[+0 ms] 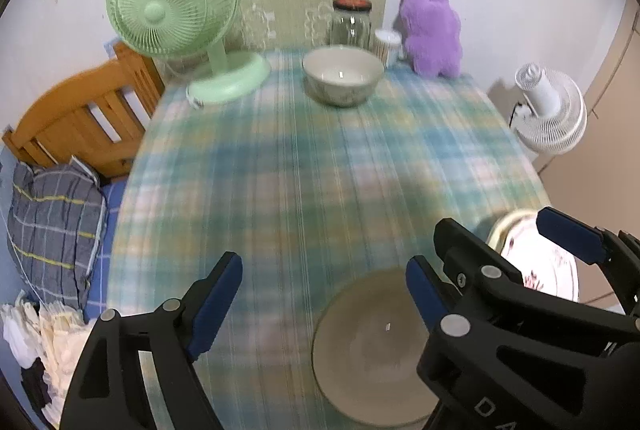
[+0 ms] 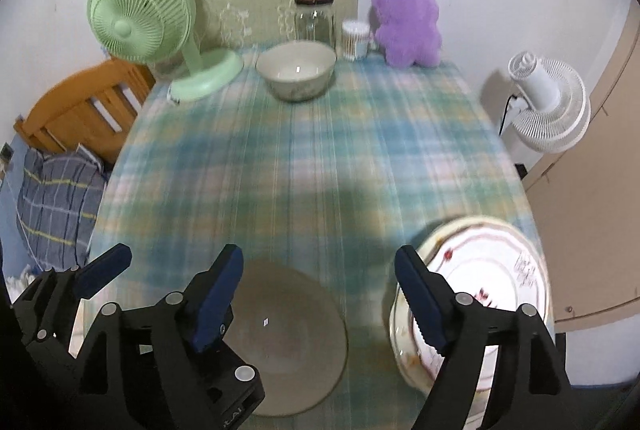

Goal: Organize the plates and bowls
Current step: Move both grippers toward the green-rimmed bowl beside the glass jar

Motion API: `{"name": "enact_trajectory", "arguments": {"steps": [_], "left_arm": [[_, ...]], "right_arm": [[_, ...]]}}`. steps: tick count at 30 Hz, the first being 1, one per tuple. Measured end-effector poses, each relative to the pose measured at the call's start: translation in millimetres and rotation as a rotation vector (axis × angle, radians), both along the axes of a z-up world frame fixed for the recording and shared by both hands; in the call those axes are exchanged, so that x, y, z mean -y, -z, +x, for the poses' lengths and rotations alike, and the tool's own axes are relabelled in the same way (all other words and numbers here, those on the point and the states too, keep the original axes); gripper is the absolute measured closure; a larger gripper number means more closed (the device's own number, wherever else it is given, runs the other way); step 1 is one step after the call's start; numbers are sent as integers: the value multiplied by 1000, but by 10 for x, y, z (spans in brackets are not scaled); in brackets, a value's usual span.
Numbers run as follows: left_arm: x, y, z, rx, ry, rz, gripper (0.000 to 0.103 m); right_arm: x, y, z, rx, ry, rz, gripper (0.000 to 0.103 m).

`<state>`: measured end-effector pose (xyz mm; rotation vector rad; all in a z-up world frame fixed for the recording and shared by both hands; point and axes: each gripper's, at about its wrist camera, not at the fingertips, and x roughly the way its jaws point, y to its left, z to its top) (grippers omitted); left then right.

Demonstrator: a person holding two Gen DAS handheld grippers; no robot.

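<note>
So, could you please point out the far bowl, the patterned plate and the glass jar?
far bowl (image 1: pixel 342 70), left wrist view, inner wall.
patterned plate (image 2: pixel 486 262), right wrist view, white centre.
glass jar (image 2: pixel 315 20), right wrist view, clear body.

Two side-by-side wrist views steeply down over one table (image 1: pixel 304 166)

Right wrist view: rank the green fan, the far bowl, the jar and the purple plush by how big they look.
1. Green fan, clearly largest.
2. Far bowl and purple plush look about alike, so I won't rank them.
3. Jar, smallest.
All four stand at the table's far end, so nearness hardly skews this.
</note>
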<state>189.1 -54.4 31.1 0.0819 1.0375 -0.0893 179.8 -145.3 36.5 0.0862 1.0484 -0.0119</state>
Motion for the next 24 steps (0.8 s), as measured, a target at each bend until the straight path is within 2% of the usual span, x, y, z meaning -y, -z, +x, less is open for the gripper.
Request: {"name": "enact_trajectory", "arguments": {"steps": [8,15,24], "left_arm": [[83,-179,443,69,-67,21,18],[169,-176,899,99,-135,29,18],[234,-132,1436,121,-179,59,18]], "right_arm": [[99,-243,463,75,-42,-2,19],[178,-271,994,106,-102,5,19],[275,-237,1620,124,-123,-8,19]]}}
